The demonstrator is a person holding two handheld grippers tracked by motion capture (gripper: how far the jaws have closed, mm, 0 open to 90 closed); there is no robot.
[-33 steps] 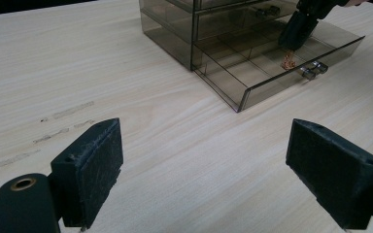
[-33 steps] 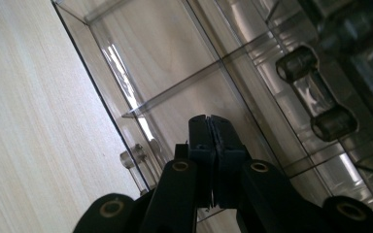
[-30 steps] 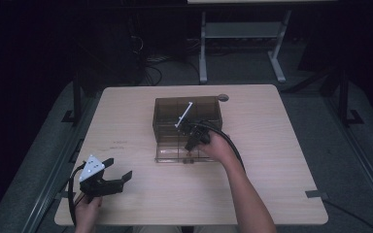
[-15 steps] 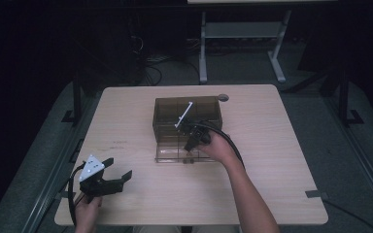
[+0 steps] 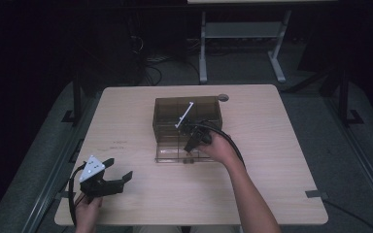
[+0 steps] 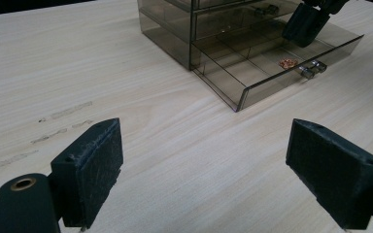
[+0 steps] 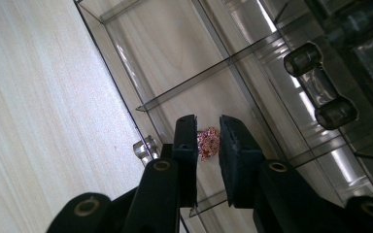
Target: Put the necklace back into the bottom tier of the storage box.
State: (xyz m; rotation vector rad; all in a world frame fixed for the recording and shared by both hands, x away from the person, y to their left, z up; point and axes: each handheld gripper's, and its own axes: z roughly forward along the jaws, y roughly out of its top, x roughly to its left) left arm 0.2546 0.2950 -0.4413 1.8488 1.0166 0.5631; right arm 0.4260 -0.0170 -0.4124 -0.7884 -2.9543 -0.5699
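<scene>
In the high view, the right gripper (image 5: 193,141) is seen at frame centre over the open drawer (image 5: 167,154) of a smoky drawer cabinet (image 5: 167,110); the left gripper (image 5: 110,180) is parked lower left, jaws spread, empty. In the left gripper view, a pinkish glittery pellet (image 6: 287,62) is seen upper right in the drawer. In the right gripper view, it is bracketed by narrowly parted jaws; contact cannot be told.

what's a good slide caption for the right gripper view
Right tool poised around a small pink glittery object in the open drawer of a smoky clear organizer.
</scene>
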